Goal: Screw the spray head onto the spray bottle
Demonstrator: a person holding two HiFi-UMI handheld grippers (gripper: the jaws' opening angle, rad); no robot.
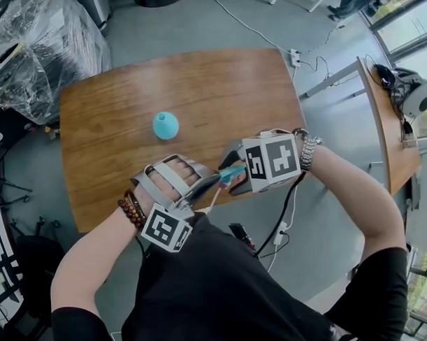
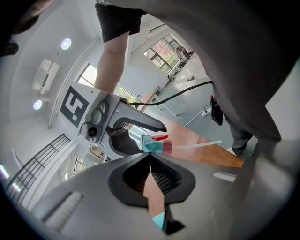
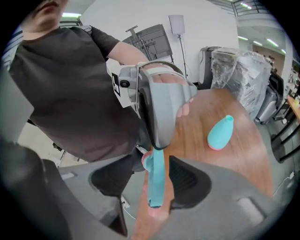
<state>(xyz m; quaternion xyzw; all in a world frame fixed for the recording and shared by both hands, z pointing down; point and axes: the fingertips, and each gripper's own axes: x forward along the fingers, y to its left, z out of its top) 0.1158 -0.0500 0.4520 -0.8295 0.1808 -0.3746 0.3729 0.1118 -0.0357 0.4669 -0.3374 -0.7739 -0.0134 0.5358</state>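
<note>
Looking down on a brown wooden table (image 1: 196, 83) over grey floor, with a plastic-wrapped bundle (image 1: 34, 54) off at ten o'clock and a second desk (image 1: 387, 139) out at three. Spotting the teal spray bottle (image 1: 165, 125) standing near the table's middle, well apart from both tools. Working in the air down at the table's six o'clock edge, pinching the spray head (image 2: 157, 145) hard at the very tips of the left gripper (image 2: 150, 153), clenched tight, with the clear dip tube (image 2: 201, 145) poking away toward three o'clock in the left gripper view. Straddling that same spray head with the right gripper (image 3: 156, 161) — spread wide, flanking it at nine and three without pressing on it.
</note>
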